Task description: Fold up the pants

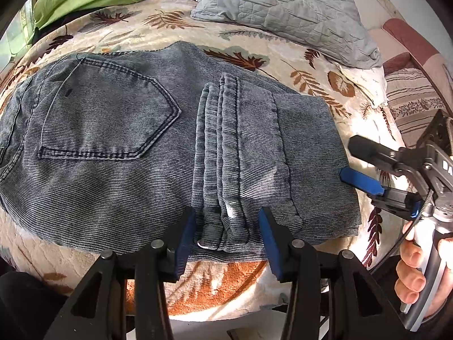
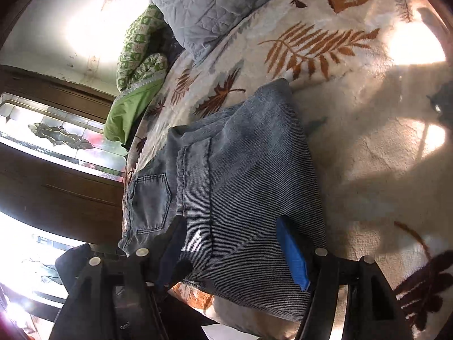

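The blue-padded fingers [image 1: 185, 243] of the left gripper [image 1: 226, 242] are spread wide, nothing held, straddling the stacked leg hems at the near edge of the folded grey-blue corduroy pants [image 1: 119, 141]. The right gripper [image 1: 358, 164], gripped by a bare hand [image 1: 413, 272], is likewise seen parted and empty, its lower blue pad touching the fold's right edge. The pants are laid flat, back pocket upward, on a cream leaf-patterned blanket [image 1: 283, 53], beyond which a grey quilted pillow [image 1: 283, 8] is seen.
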The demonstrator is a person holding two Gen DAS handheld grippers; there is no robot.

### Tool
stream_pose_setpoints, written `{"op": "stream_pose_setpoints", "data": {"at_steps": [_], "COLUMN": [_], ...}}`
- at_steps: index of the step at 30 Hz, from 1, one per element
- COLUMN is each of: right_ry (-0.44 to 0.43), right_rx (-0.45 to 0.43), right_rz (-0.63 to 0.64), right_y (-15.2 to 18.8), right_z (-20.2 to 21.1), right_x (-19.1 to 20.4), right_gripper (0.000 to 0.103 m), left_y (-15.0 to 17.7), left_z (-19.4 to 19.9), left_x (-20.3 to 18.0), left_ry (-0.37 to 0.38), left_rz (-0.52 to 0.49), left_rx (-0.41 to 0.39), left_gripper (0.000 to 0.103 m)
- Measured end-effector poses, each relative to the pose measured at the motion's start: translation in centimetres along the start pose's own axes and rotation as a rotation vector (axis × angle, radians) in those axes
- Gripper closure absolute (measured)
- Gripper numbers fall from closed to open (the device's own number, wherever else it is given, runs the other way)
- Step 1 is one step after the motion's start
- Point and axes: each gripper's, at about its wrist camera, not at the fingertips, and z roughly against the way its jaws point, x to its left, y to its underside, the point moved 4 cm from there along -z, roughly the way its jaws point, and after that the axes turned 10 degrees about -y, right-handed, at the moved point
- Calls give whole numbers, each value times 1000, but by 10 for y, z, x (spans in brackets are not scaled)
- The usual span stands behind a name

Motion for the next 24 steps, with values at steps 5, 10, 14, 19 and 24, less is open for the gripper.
{"op": "stream_pose_setpoints", "data": {"at_steps": [5,10,14,19,24], "right_ry": [10,43,-10,43,52], "right_rx": [15,17,6,127,97], "right_rz": [75,87,165,146,229], "right_y": [19,20,29,45,24], "right_z": [1,-3,2,-32,-27], "right_x": [3,4,29,15,50], "right_gripper": [29,30,30,30,30], "left_y": [-6,-7,-2,5,5], "left_z": [17,39,51,47,48], "left_x": [13,43,80,106,96], "left_ry": [27,43,28,45,37], "left_rz": [74,177,300,376,324], "left_rx": [-47,-112,-169,-161,-188], "left_gripper": [52,43,36,36,35]}}
